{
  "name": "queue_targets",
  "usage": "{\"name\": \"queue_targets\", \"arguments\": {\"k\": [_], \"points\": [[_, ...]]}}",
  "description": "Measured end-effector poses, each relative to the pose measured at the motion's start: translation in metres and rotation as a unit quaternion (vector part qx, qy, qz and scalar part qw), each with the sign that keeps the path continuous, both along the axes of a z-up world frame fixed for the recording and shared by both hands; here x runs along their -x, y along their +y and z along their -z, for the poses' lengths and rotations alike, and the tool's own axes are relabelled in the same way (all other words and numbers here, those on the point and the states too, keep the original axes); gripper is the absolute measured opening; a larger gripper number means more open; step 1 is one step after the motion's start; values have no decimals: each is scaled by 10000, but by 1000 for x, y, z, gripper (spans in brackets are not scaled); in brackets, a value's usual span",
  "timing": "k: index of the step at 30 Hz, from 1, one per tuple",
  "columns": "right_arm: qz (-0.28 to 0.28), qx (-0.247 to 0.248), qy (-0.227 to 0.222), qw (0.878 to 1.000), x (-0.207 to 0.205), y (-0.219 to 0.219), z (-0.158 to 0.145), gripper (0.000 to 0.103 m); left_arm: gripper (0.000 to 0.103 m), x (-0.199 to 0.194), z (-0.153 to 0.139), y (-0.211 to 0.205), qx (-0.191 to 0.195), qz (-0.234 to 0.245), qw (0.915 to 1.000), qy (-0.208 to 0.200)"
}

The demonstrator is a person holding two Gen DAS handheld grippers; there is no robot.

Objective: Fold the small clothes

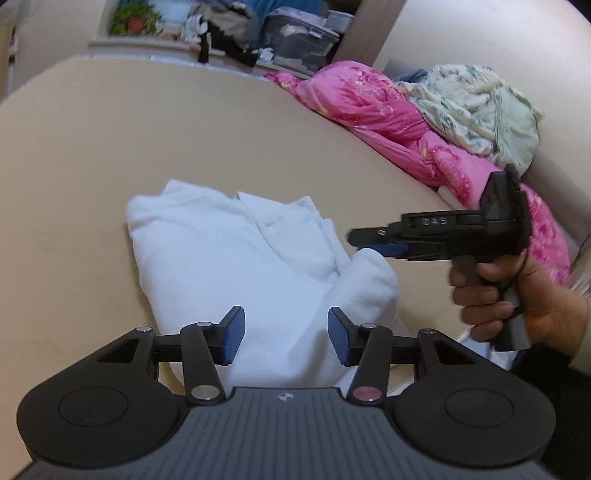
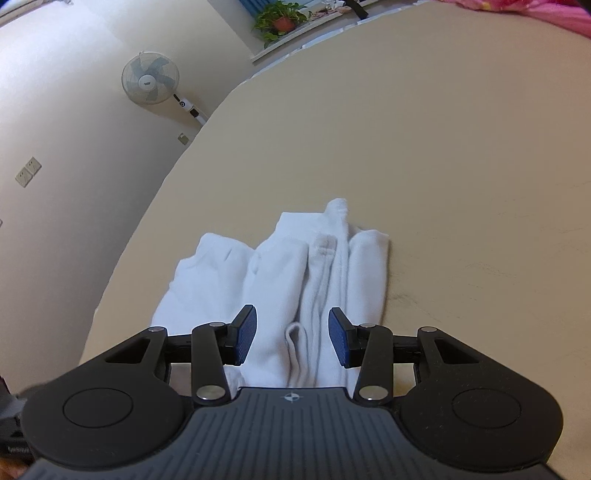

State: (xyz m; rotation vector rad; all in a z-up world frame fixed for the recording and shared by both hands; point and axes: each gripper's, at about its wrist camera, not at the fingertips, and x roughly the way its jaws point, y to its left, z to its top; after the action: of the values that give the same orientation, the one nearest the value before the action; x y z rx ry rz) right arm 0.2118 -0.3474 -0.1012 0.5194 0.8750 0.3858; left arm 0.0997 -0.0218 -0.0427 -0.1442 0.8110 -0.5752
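Observation:
A white garment [image 1: 236, 258] lies bunched and partly folded on the beige bed surface [image 1: 147, 129]. My left gripper [image 1: 286, 338] is open and empty, just above the garment's near edge. My right gripper [image 1: 364, 240] shows in the left wrist view, held by a hand, its tips over the garment's right fold. In the right wrist view the right gripper [image 2: 291, 338] is open and empty over the garment [image 2: 295, 277], with a drawstring loop [image 2: 295, 343] between its blue pads [image 2: 245, 338].
A pink quilt [image 1: 388, 122] and a pale floral cloth [image 1: 480, 107] are piled at the right of the bed. Clutter and a storage box [image 1: 299, 37] stand behind. A standing fan [image 2: 151, 79] and a potted plant [image 2: 280, 20] are by the wall.

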Motion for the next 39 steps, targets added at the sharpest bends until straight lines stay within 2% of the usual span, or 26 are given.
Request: {"name": "queue_targets", "arguments": {"k": [3,5,8,10,11,12,13,14,15,17,19,20,21,22,24,25,26,27,29,31,33,35,37,39], "points": [[-110,2,115,9999,-13,9,9,45,56,1,1,-4,58,295,9995,10],[-225,89,232,9994,-22,16,15,45,64,0,3,-8,185,471,9986,146],[-253,285,282,9989,-30,23,21,45,64,-1,8,-15,242,616,9976,181],[-261,289,262,9989,-34,28,23,46,63,0,12,-24,115,746,9970,167],[-256,294,230,9990,-35,29,23,44,56,1,14,-29,-34,784,9969,105],[-235,315,178,9991,-35,31,22,27,45,4,16,-34,-212,873,9960,23],[-241,324,117,9991,-35,32,20,10,18,5,19,-39,-421,949,9946,-61],[-247,305,43,9992,-35,33,17,10,5,5,21,-41,-574,930,9939,-126],[-230,260,-98,9993,-34,32,12,9,5,4,21,-39,-543,893,9944,-176],[-193,26,-620,9979,-28,27,-10,9,4,6,13,-33,-183,899,9951,-358],[6,-340,-1217,9920,-21,12,-34,9,4,16,-3,-30,352,1076,9906,-767],[180,-429,-1331,9900,-19,1,-41,9,4,18,-6,-30,473,1149,9888,-832],[327,-307,-1284,9907,-20,-6,-42,9,5,19,-5,-34,521,1221,9879,-803],[403,-1,-1155,9925,-23,-8,-38,12,6,18,1,-40,491,1341,9878,-621],[522,889,-519,9933,-34,-7,-18,19,20,15,17,-53,244,1741,9843,-133],[599,1117,-183,9918,-38,-11,-7,19,25,16,20,-58,76,1866,9823,-110],[872,1165,41,9893,-37,-20,-1,19,26,17,20,-58,-35,1850,9825,-216],[1121,1016,87,9884,-33,-30,-2,20,26,16,17,-53,-4,1716,9847,-312],[1190,608,-28,9910,-23,-44,-11,23,26,4,10,-31,419,1301,9904,-230],[930,355,-128,9949,-8,-47,-20,44,26,-9,6,-10,563,790,9950,-229],[481,-40,-15,9988,8,-46,-25,53,31,-17,3,2,535,359,9977,-195],[104,-296,98,9995,22,-44,-27,53,37,-26,8,13,508,-67,9987,24],[-57,-188,68,9998,40,-40,-33,53,42,-30,14,17,340,-351,9986,200],[-236,-96,-23,9997,58,-36,-36,53,52,-35,21,20,150,-633,9971,390]]}}
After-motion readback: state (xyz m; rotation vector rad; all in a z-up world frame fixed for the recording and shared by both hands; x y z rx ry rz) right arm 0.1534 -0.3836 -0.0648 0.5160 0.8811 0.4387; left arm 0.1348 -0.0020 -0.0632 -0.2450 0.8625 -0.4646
